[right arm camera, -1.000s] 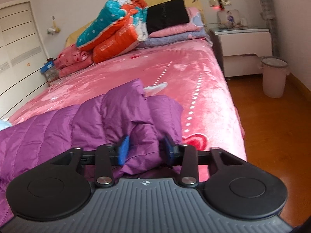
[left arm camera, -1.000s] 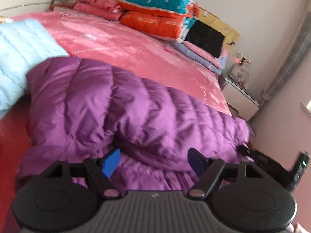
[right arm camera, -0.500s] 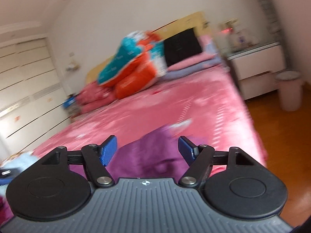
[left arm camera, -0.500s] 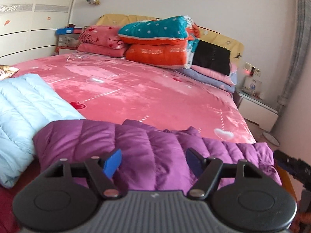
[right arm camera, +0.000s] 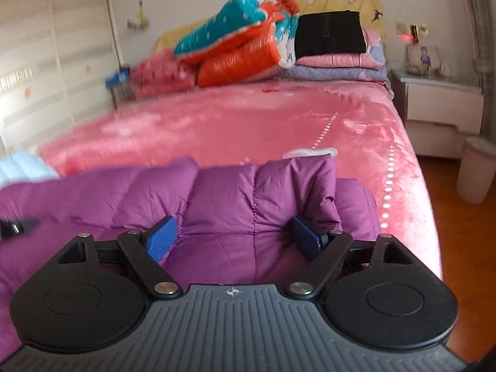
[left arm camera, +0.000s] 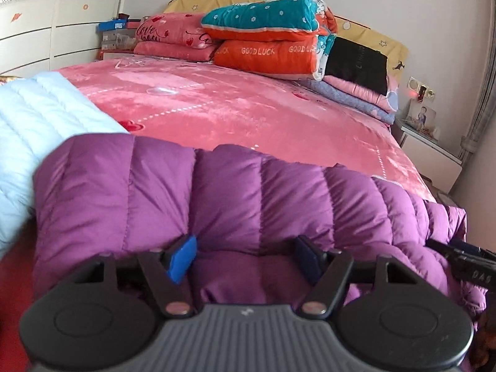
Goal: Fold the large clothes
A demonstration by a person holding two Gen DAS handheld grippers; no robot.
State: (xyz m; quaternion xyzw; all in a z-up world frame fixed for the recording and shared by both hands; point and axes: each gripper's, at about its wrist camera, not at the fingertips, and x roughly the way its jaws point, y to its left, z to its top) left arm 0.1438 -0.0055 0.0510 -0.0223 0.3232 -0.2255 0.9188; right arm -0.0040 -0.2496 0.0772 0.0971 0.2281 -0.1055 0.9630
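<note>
Pink plush bedspread covers the wide bed and fills most of both views. Along the headboard sits a stack of folded quilts, teal over orange, with pink pillows beside them. A purple down jacket lies folded across the near edge of the bed, its quilted panels running side to side; a pale blue quilted garment lies just beside it on the left. A white nightstand and a pale bin stand by the bed's right side. The left gripper is spread wide with nothing clamped, its blue pads resting against the jacket's puffed surface. The right gripper is likewise spread wide over the jacket's right end, gripping nothing.
</note>
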